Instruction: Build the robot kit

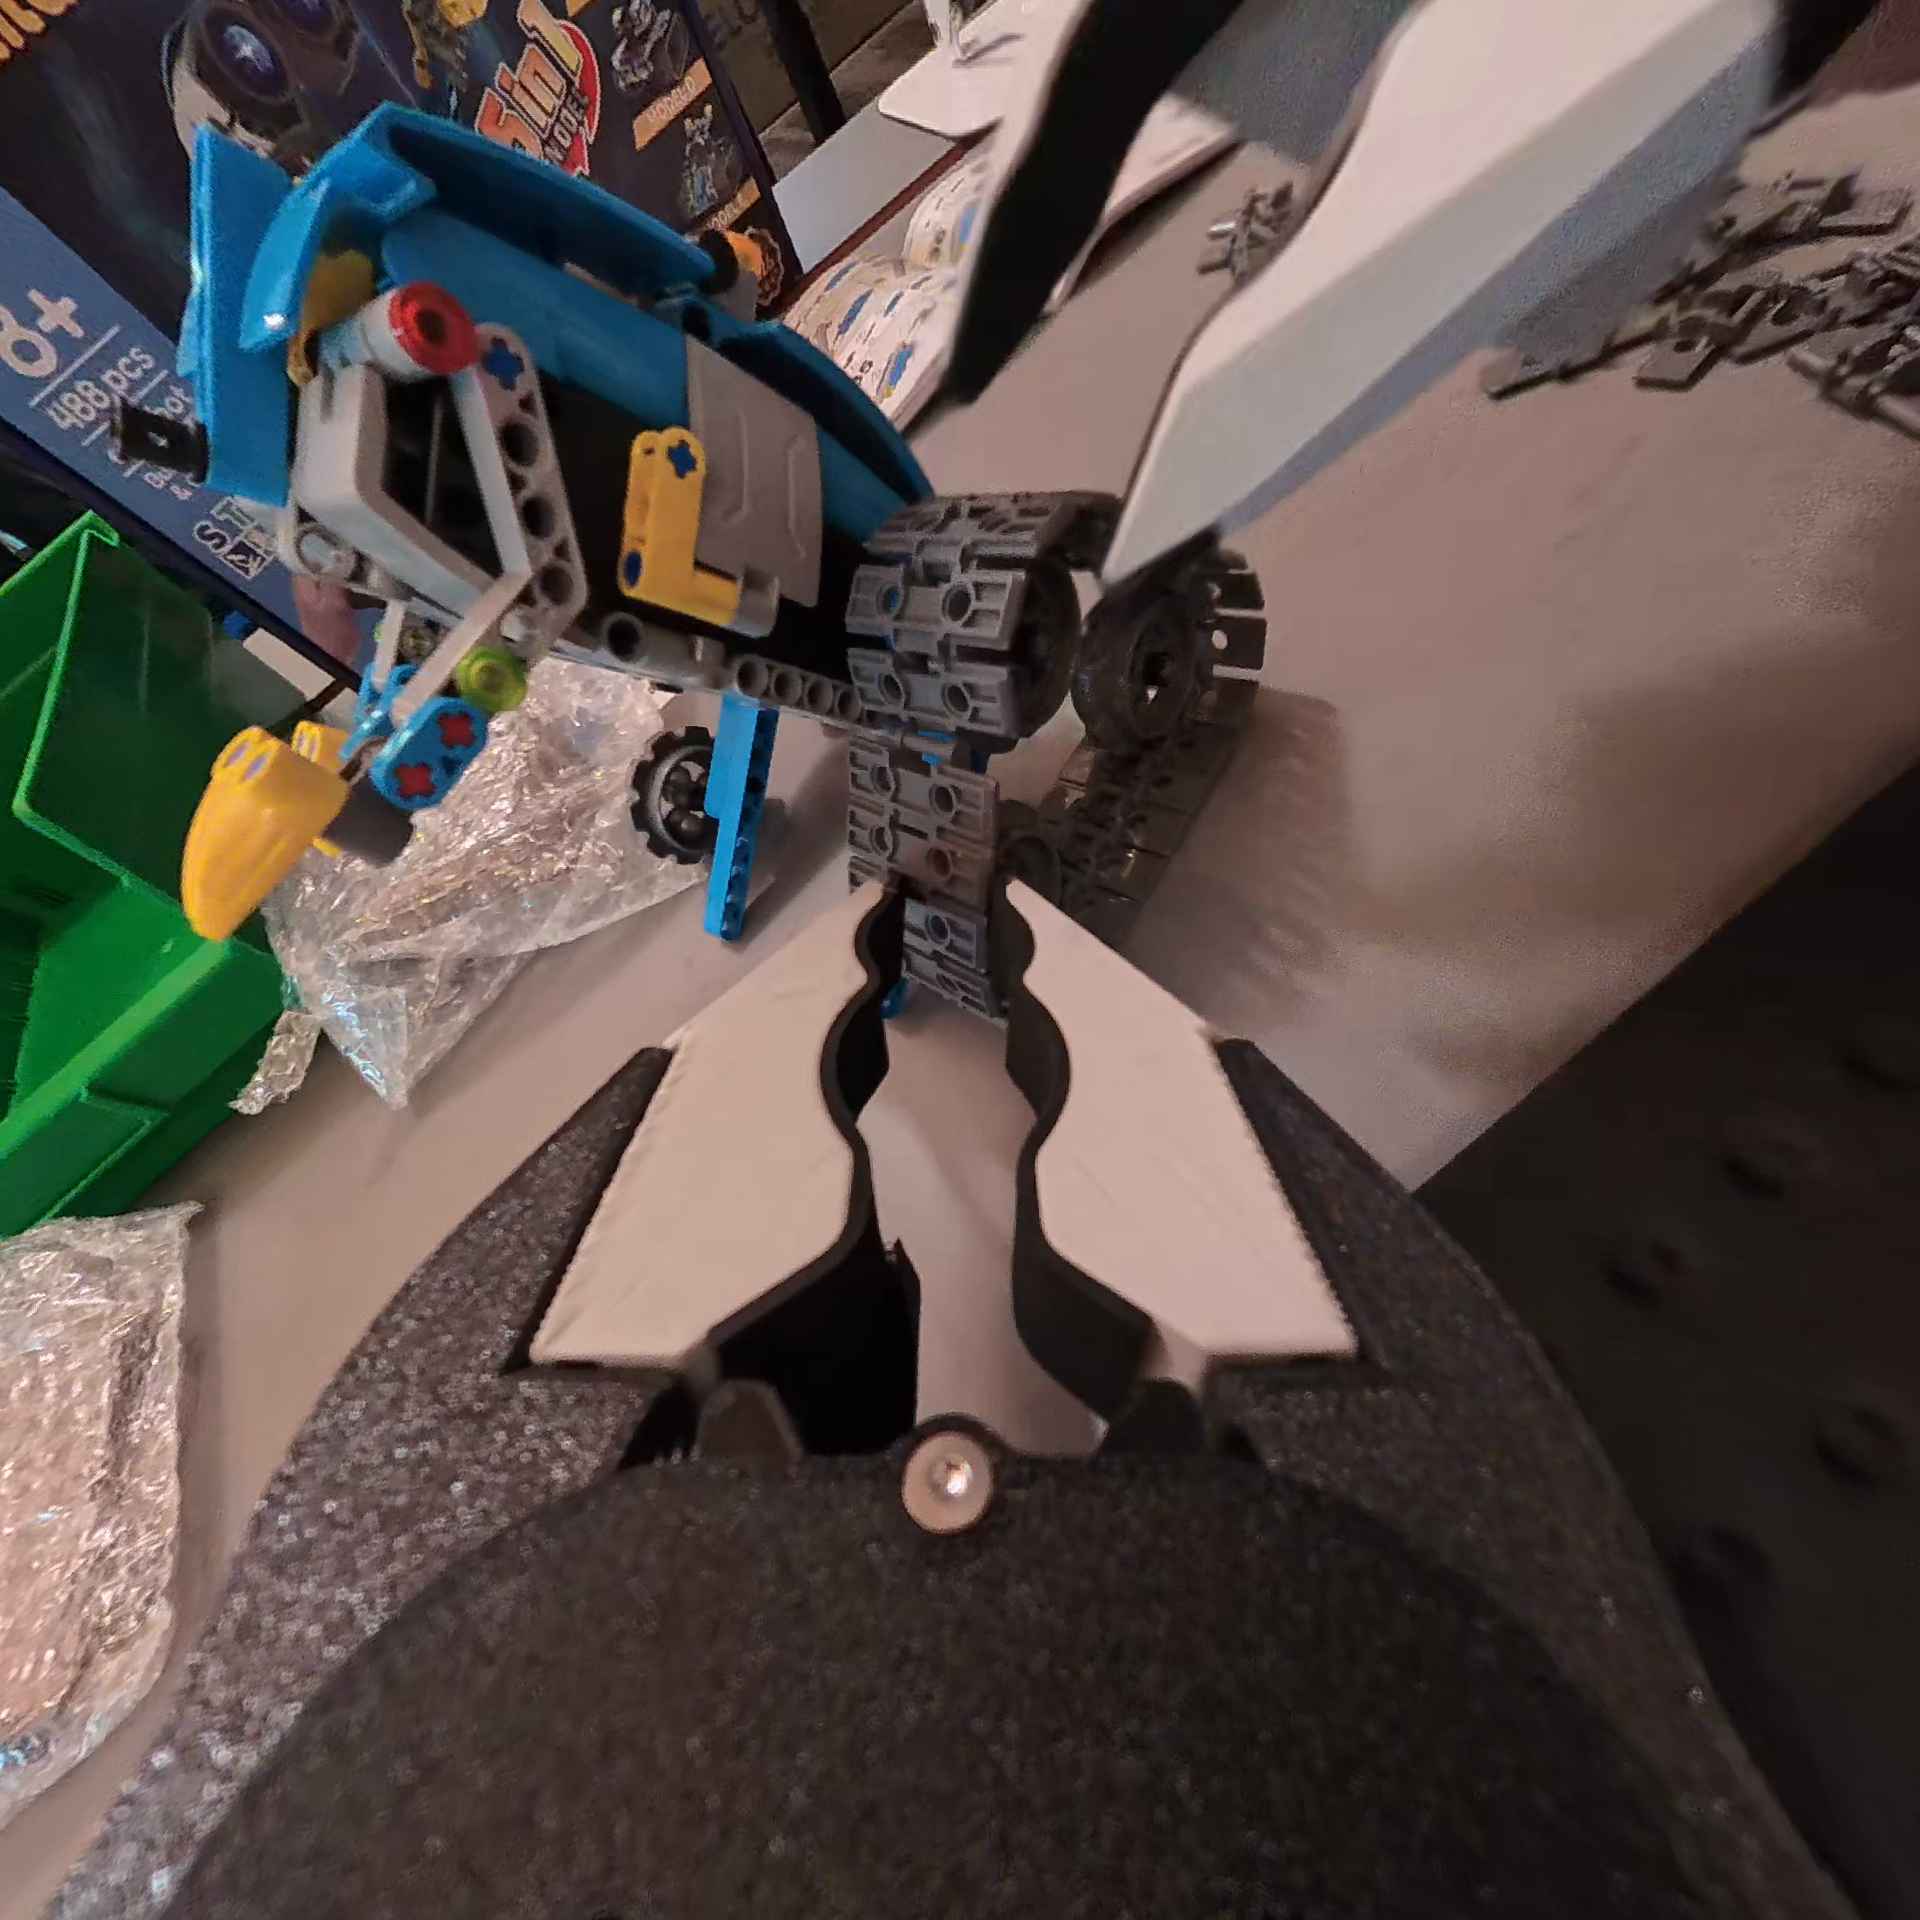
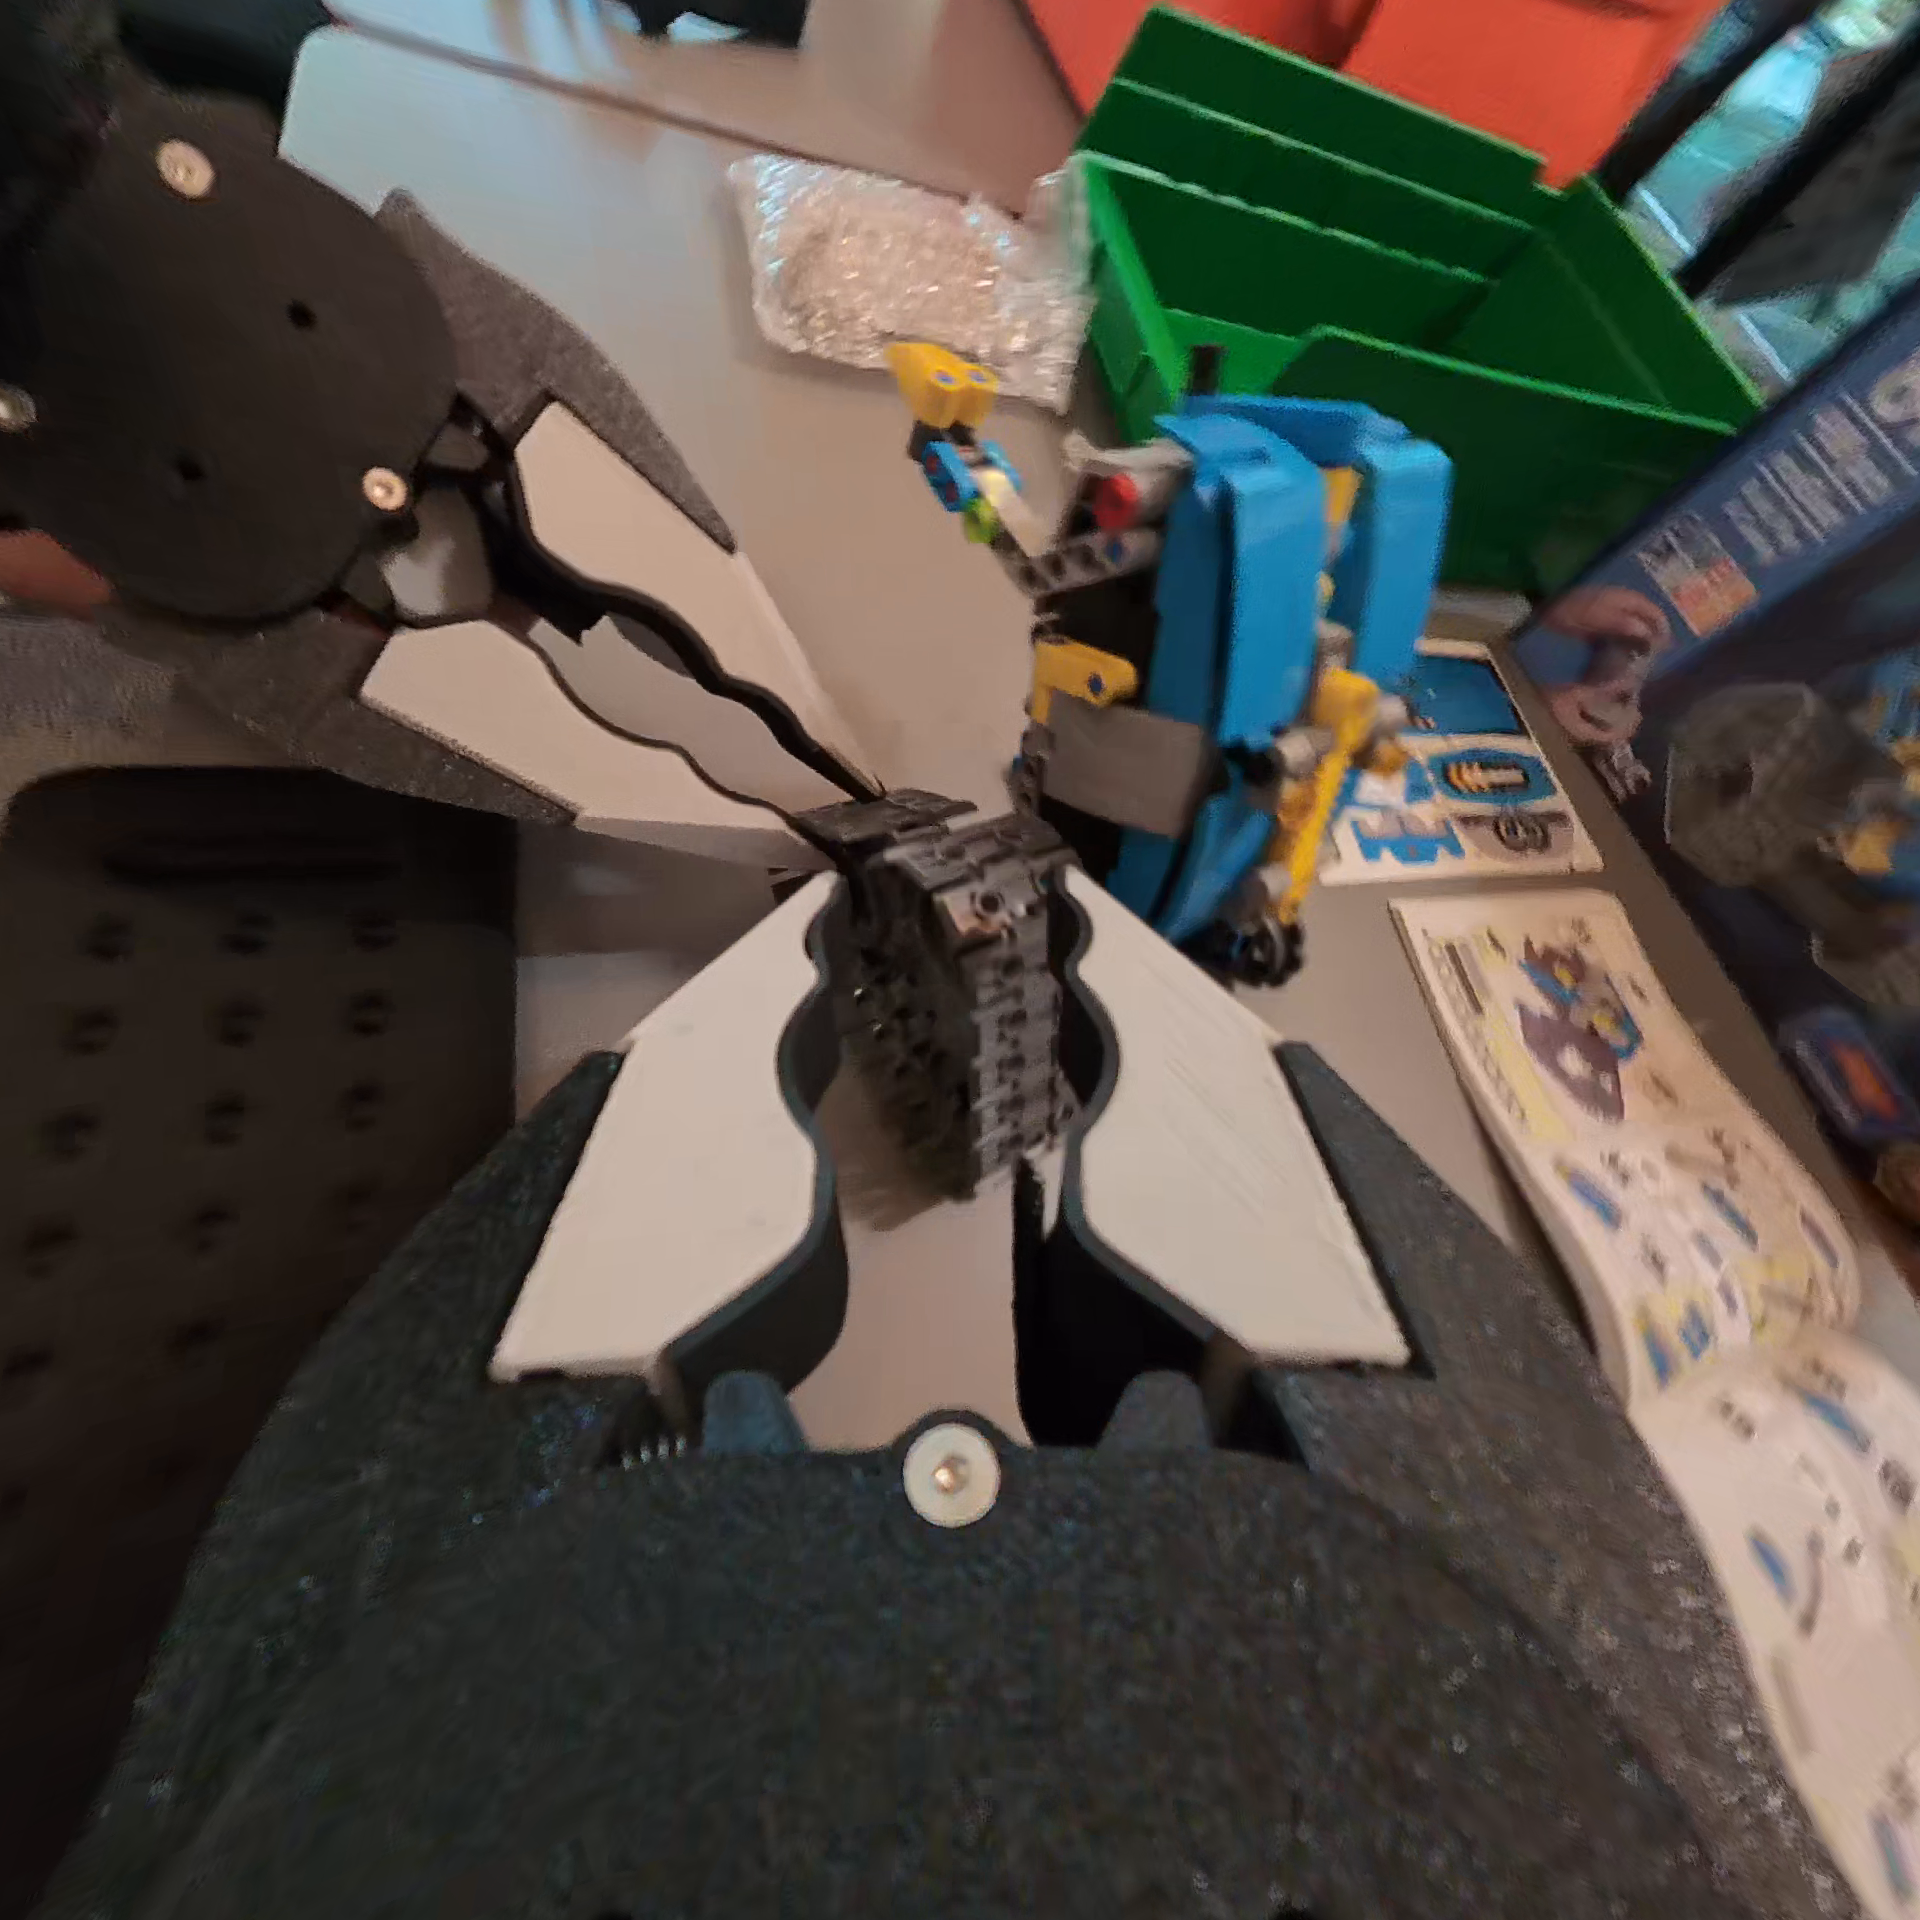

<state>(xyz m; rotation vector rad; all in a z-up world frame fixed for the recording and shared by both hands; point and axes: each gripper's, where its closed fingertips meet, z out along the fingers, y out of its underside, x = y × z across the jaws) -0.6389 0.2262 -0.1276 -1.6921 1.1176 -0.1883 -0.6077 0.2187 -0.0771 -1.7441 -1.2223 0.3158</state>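
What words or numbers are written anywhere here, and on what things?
I do not copy wording out; this is what bears it.
Dark blue toy box: large print and numbers, legible.
Sticker sheet: printed marks, blurred.
Open booklet: drawings and small print, too blurred to read.
Grey track and blue model: no writing shows.

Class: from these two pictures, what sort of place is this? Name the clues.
Probably a hobby or workshop table for building a brick kit: a half-built blue model, the kit's box, an open instruction booklet and a green sorting bin.
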